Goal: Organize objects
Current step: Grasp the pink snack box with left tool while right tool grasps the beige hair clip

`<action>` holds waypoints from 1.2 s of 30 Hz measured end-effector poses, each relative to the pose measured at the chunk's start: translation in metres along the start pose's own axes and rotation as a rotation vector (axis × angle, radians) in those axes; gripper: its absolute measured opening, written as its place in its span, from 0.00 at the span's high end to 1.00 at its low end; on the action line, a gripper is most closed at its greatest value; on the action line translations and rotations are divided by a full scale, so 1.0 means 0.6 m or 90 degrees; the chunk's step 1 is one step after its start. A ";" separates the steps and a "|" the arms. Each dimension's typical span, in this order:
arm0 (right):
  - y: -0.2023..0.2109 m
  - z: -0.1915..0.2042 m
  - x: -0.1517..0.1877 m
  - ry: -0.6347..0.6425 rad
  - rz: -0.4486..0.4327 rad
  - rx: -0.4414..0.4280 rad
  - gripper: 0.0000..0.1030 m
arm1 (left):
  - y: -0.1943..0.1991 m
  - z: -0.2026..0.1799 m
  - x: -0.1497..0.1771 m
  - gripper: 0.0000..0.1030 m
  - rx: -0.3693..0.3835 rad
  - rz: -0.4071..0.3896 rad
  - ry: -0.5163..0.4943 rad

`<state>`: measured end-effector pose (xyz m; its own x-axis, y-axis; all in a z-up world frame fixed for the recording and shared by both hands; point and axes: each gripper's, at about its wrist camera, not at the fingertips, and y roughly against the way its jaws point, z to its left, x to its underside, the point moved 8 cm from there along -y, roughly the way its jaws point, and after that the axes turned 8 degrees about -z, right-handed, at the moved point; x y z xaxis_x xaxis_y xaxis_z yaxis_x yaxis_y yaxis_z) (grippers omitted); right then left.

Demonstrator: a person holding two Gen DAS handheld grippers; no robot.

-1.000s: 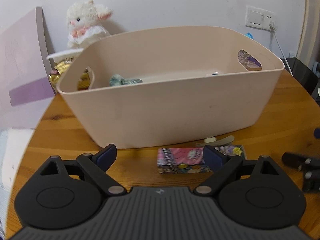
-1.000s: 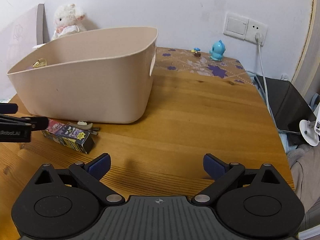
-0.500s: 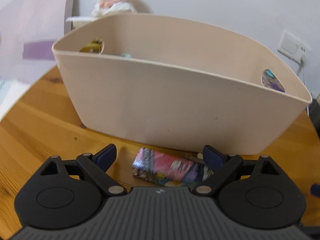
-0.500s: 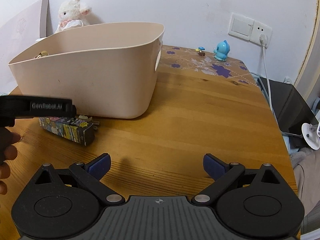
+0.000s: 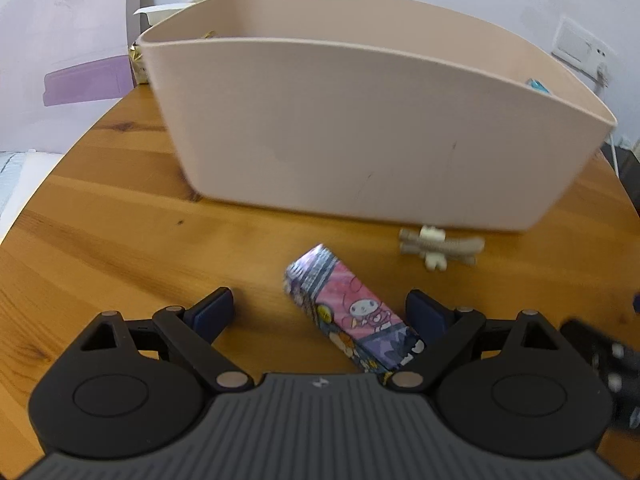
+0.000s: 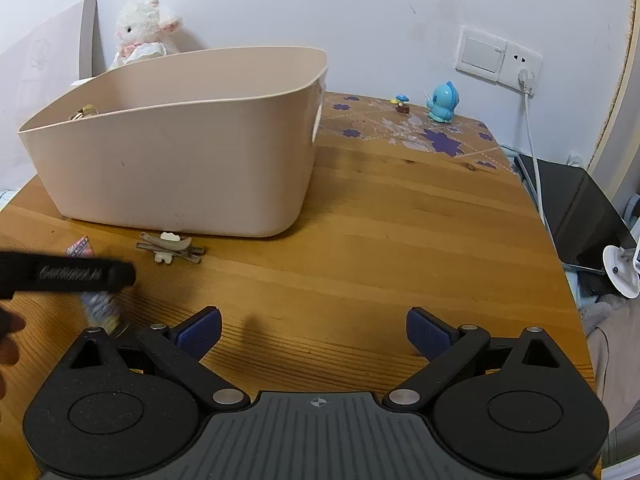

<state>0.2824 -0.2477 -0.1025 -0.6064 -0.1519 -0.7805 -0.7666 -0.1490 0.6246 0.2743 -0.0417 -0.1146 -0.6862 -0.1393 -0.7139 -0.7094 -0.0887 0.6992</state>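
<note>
A pink and purple cartoon box [image 5: 352, 312] lies on the wooden table between the open jaws of my left gripper [image 5: 320, 310], closer to the right finger. A beige hair clip [image 5: 438, 246] lies just beyond it, by the front wall of the beige plastic basket [image 5: 360, 132]. In the right wrist view the basket [image 6: 180, 152] stands at the left, with the clip [image 6: 170, 248] before it and the left gripper's finger [image 6: 72, 276] over the blurred box [image 6: 100, 304]. My right gripper [image 6: 314, 330] is open and empty above bare table.
A white plush lamb [image 6: 144, 32] sits behind the basket. A blue figurine [image 6: 442, 104] and a small mushroom toy [image 6: 402, 104] stand on the flowered mat at the back. A white cable [image 6: 534, 152] hangs from the wall socket. The table's right edge drops off.
My left gripper has come lower and swung left around the box, which now lies diagonally between its jaws. The right gripper has drifted slightly; the clip is now uncovered.
</note>
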 end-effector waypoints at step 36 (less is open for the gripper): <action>-0.111 0.169 -0.016 -0.001 -0.021 -0.019 0.05 | -0.007 0.103 -0.016 0.76 0.116 0.002 -0.142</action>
<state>0.3177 -0.1372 -0.1390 -0.5808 -0.1444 -0.8011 -0.7799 -0.1833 0.5984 0.2737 0.0210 -0.1132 -0.6922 0.0834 -0.7168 -0.7107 0.0936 0.6972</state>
